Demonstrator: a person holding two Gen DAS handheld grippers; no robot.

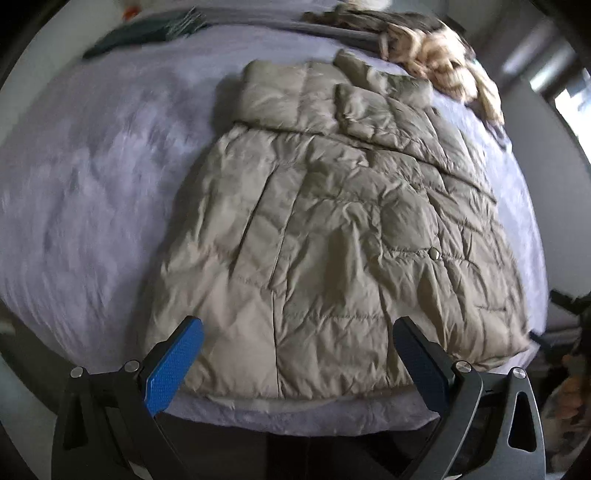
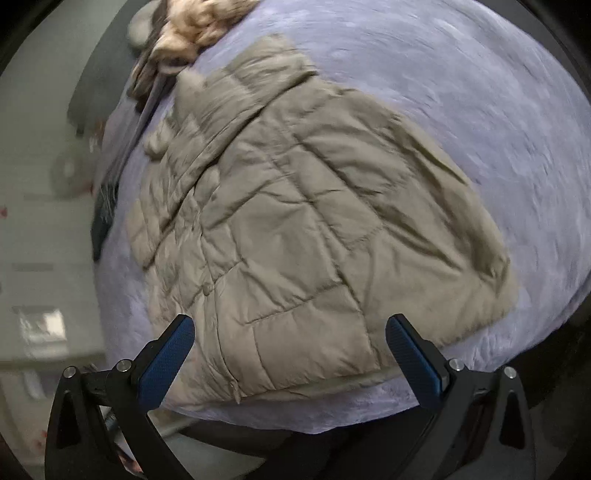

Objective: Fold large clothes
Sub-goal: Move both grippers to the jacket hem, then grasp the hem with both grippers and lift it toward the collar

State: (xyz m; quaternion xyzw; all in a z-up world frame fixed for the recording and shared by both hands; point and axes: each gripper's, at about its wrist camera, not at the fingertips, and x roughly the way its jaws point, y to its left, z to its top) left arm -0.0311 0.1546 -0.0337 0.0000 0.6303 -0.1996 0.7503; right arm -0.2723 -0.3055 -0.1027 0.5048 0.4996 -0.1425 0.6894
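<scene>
A: While both tools are held above the bed, what is seen ahead of the left gripper (image 1: 295,354)?

B: A beige quilted jacket (image 1: 332,229) is seen spread flat on a lilac bedcover (image 1: 92,166), just beyond the fingertips. Its hem is framed between the two blue pads (image 1: 173,365), which are set wide apart, and nothing is pinched between them. A snap button (image 1: 435,254) is noticed beyond the right-hand pad.

A: And the far end of the garment?

B: The hood or collar end is laid farthest from that gripper, with a sleeve folded across the body. Beyond it, a tan patterned cloth (image 1: 443,62) is heaped at the bed's edge, and a dark green folded item (image 1: 147,33) is seen far off to the left.

A: How is the right gripper (image 2: 290,350) placed?

B: It is spread fully, with nothing held. The jacket (image 2: 295,221) is viewed ahead of it at a slant, the hem corner lying between its fingers (image 2: 166,362) without being touched. The bedcover (image 2: 461,92) is seen beyond and to the right, and the tan cloth (image 2: 192,22) is seen far ahead to the left. Much of this view is blurred.
</scene>
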